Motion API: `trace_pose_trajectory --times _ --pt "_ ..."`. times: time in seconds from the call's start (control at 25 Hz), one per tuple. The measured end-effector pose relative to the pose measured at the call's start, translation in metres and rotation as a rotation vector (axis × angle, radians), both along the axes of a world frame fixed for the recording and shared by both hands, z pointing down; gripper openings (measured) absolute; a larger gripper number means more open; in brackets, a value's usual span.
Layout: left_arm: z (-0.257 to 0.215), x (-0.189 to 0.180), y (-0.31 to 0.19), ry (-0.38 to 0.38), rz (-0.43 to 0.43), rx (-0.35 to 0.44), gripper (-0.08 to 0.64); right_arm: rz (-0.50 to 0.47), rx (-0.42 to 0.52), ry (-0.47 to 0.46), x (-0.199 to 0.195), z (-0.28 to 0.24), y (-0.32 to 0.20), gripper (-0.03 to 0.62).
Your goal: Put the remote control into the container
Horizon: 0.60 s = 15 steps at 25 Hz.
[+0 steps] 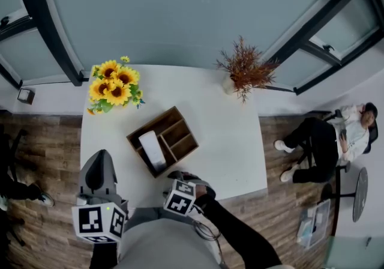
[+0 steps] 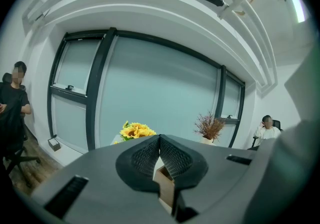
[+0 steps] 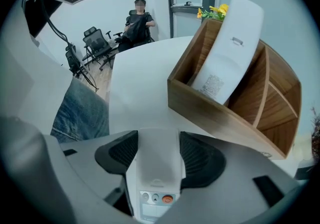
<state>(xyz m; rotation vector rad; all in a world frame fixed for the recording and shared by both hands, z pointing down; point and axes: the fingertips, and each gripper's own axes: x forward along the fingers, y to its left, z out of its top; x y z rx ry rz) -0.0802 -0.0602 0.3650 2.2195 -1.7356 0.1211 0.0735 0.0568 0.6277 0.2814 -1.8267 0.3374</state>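
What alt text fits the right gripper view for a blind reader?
The right gripper clamps a white remote control just short of a wooden divided container, where another white remote leans, on a white table.

White table: wooden container at centre; sunflowers and dried plant on far corners.

Even, soft daylight from frosted windows; gripper views bulge at edges, foregrounds perhaps slightly blurred.
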Motion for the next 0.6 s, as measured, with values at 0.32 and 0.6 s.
trace_pose_trajectory --times 0.32,0.6 --pt "0.0004 -0.0005 -0.0008 0.004 0.006 0.001 0.008 -0.004 0.009 0.045 -0.0004 0.0019 -0.0001 0.264" --pt "0.0 0.0 -0.0025 0.007 0.011 0.004 0.008 0.005 -0.012 0.066 -0.0003 0.0035 -0.0014 0.264"
